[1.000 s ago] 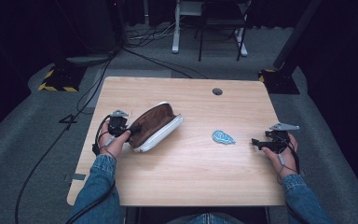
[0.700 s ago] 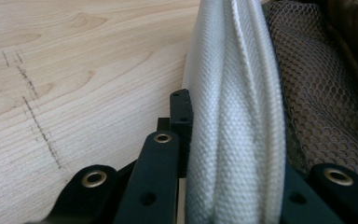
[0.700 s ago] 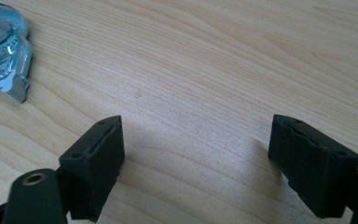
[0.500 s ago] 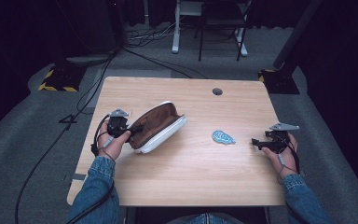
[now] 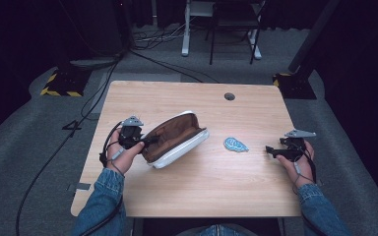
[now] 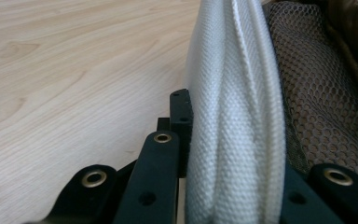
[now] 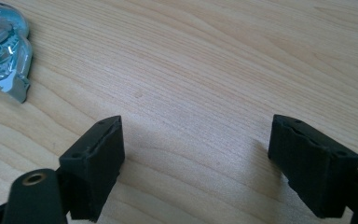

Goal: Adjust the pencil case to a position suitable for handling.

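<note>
My left tool (image 5: 145,141) is clamped on the near rim of the pouch (image 5: 177,139). The left gripper view shows the white woven edge (image 6: 235,116) pinched between the two black jaws, with brown mesh lining (image 6: 317,93) just beyond it. The pouch is white outside and brown inside. It lies left of centre on the surface (image 5: 216,187), tipped up at my end, with its mouth gaping toward the camera.

My right tool (image 5: 275,153) is open and holds nothing. In the right gripper view its jaws stand wide apart over bare wood. The small blue packet (image 5: 236,144) lies flat between the pouch and this tool, apart from both; its corner appears at the upper left of that view (image 7: 2,51).

Step in hand, as I judge it: hold the pouch open and steady so the packet can go in. To do it well, I should keep the grip on the rim alone, not the lining. I should hold the mouth turned toward the right tool and avoid lifting so far that the pouch folds shut.

Contents: I see only lining and a mesh pocket inside the pouch. Whether anything lies deeper in, I cannot tell.
</note>
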`<state>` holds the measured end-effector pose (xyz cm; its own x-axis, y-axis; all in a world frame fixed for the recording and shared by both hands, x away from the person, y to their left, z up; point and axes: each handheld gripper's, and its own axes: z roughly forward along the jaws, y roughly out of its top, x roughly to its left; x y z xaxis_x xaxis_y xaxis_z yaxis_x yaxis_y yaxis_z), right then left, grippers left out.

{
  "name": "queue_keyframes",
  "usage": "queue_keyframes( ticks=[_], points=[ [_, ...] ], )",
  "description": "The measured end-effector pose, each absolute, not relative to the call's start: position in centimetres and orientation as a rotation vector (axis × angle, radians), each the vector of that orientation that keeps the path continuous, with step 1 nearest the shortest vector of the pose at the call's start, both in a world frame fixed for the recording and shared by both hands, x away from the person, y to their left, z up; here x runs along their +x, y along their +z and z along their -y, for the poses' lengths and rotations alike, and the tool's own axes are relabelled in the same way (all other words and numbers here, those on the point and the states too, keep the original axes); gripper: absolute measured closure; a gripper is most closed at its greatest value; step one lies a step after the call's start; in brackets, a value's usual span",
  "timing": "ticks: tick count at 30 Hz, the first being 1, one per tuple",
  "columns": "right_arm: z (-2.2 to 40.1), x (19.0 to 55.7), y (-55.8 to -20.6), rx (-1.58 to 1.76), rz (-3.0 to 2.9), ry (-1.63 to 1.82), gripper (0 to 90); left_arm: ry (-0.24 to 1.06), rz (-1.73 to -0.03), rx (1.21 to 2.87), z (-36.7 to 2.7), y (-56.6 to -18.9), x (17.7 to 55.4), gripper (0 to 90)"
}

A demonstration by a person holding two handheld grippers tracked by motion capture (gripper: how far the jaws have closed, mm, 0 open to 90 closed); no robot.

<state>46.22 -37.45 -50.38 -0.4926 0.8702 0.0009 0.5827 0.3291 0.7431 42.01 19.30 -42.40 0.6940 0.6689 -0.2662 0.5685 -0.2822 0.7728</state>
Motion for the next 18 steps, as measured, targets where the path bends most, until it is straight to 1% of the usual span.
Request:
queue_keyframes(
  ticks=[18],
  points=[
    [37.4,46.2,-50.4,1.283,-2.202,0.982,18.6,0.093,-0.818,2.037,-16.3,-41.5,40.6,84.5]
  ],
)
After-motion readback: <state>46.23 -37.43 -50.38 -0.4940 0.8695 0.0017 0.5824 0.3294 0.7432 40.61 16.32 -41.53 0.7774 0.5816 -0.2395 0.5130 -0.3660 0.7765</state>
